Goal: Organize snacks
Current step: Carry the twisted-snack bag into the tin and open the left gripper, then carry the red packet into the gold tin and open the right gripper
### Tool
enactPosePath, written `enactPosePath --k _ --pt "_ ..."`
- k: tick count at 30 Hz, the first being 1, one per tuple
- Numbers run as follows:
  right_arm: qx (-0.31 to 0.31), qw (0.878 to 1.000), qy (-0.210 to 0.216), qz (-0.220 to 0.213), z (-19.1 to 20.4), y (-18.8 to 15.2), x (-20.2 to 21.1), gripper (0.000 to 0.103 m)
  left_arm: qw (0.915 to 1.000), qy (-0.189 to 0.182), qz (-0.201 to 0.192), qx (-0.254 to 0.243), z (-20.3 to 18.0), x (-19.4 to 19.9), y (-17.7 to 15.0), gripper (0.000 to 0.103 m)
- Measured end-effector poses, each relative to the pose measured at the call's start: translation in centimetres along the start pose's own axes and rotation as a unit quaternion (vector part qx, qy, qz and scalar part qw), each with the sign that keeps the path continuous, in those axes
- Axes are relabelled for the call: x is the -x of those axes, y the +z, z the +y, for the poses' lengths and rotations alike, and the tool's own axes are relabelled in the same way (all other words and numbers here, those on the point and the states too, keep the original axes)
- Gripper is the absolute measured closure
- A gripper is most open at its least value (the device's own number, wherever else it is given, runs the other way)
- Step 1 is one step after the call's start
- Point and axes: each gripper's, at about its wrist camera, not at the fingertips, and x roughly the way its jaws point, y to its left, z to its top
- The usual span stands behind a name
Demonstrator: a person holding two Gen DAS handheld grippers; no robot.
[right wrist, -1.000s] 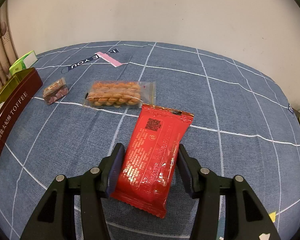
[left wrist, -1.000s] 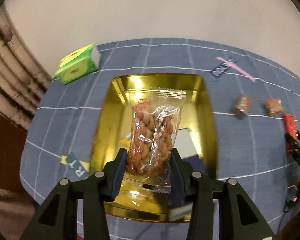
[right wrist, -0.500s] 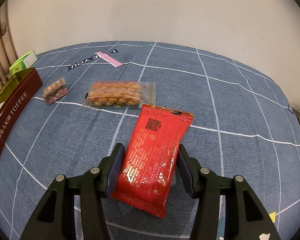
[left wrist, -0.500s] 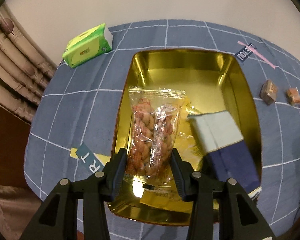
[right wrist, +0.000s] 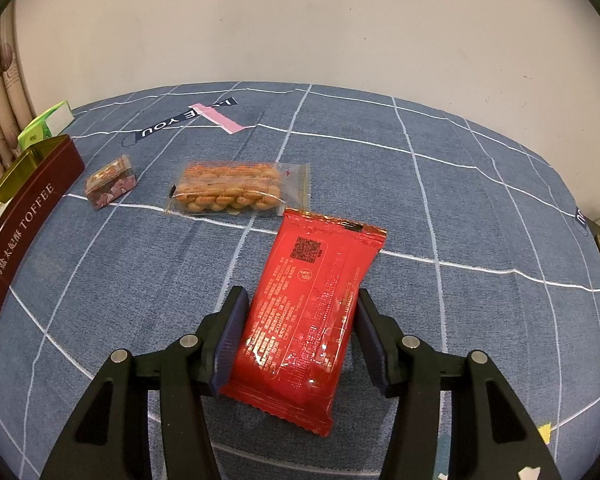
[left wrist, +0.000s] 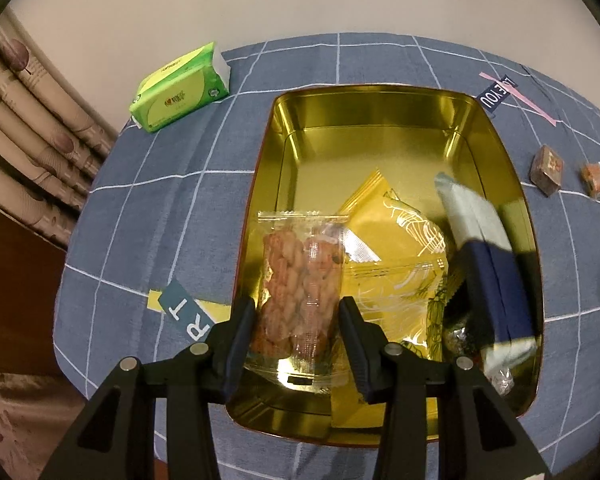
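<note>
Clear crinkled plastic wraps the braided pastry packet (left wrist: 300, 292), pinched between the left gripper (left wrist: 298, 332) pads over the gold-lined tin (left wrist: 380, 120), above a yellow sachet (left wrist: 392, 240). Only the right wrist view shows the glossy red packet (right wrist: 304, 312), clamped by the right gripper (right wrist: 298, 336) above the blue checked cloth (right wrist: 460, 200).
</note>
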Motion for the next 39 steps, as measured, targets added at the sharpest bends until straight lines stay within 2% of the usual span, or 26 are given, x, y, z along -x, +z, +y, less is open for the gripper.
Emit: enactPosePath --k 9,12,21,31,39 --pt "-0.015 1.000 -0.007 0.005 -0.1 0.2 -0.1 0.054 0.9997 -0.010 -0.023 0.007 0.1 1.4 -0.5 0.058" --pt "-0.018 1.000 -0.010 0.011 0.0 0.3 -0.1 0.055 0.9992 -0.012 -0.037 0.009 0.3 2.3 -0.5 0.050" --pt "-0.032 0.999 -0.033 0.029 0.6 0.8 0.1 0.058 0.9976 -0.023 -0.059 0.028 0.9 3.7 -0.9 0.050" --pt "-0.058 0.995 -0.061 0.057 1.2 1.1 0.1 0.059 0.9968 0.002 -0.066 0.046 1.0 4.4 -3.3 0.050" --pt "-0.076 0.992 -0.065 0.073 1.8 0.8 0.7 0.060 0.9947 0.016 -0.081 0.062 1.5 4.7 -4.3 0.050"
